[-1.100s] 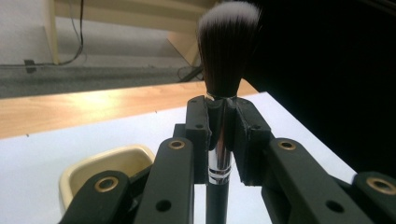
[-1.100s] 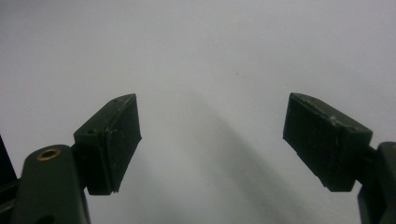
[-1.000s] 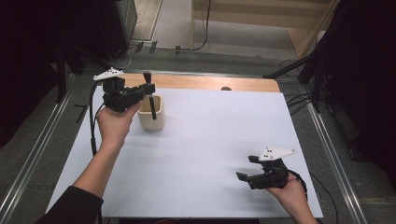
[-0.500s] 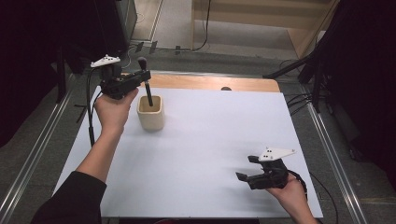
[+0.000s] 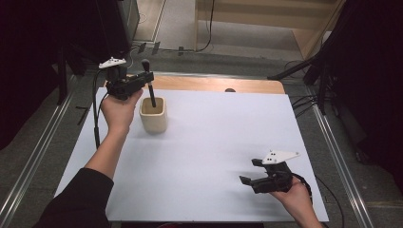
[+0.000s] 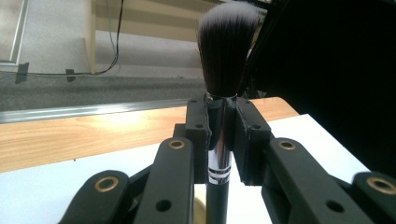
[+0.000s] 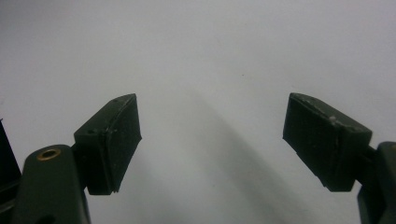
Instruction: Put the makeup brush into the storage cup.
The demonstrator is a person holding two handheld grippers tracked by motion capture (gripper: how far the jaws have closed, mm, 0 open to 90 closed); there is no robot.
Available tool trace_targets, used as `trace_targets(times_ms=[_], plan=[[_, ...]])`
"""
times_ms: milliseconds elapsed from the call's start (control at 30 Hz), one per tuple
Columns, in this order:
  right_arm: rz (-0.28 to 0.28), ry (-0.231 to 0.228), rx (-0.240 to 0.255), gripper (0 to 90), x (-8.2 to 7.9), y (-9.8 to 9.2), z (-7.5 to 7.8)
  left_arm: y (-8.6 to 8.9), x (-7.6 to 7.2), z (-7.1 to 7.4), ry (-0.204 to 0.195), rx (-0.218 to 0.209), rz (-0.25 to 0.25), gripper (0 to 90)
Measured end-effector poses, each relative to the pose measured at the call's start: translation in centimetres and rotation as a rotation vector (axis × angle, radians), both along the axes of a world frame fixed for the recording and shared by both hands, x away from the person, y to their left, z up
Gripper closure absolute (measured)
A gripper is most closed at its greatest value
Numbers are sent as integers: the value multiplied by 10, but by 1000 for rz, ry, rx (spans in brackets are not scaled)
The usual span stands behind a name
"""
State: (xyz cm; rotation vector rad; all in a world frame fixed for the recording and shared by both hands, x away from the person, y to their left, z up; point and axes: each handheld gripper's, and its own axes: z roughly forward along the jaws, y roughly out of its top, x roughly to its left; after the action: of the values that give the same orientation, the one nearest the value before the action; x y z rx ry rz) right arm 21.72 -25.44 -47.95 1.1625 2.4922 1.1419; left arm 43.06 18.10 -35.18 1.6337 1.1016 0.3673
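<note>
A black-handled makeup brush (image 5: 148,85) with a silver ferrule and dark bristles (image 6: 227,46) stands upright, its lower end inside a cream cup (image 5: 153,115) at the back left of the white table. My left gripper (image 5: 145,81) is shut on the brush, its pads clamped around the ferrule (image 6: 219,140) just under the bristles. At the front right, my right gripper (image 5: 247,180) rests low over the table with its jaws wide apart; nothing lies between its pads (image 7: 112,140).
The white table top (image 5: 214,142) ends in a wooden strip (image 5: 209,84) at the back. Metal rails (image 5: 33,156) run along both sides, and cables lie on the floor beyond. A cable hangs from the left gripper.
The left hand has shifted back and to the left with the brush, which now stands more upright in the cup. The right gripper has stayed where it was.
</note>
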Motion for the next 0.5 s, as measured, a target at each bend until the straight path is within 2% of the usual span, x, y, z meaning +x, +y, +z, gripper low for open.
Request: trace_targets(times_ms=[100,267,500], plan=[[3,-4,4,200,1,0,0,-1,1,-3,-21,11,19,785],[2,3,5,200,1,1,0,-2,5,-8,-16,3,31,785],[-3,-1,5,201,0,-1,0,-5,8,-15,-13,21,41,784]])
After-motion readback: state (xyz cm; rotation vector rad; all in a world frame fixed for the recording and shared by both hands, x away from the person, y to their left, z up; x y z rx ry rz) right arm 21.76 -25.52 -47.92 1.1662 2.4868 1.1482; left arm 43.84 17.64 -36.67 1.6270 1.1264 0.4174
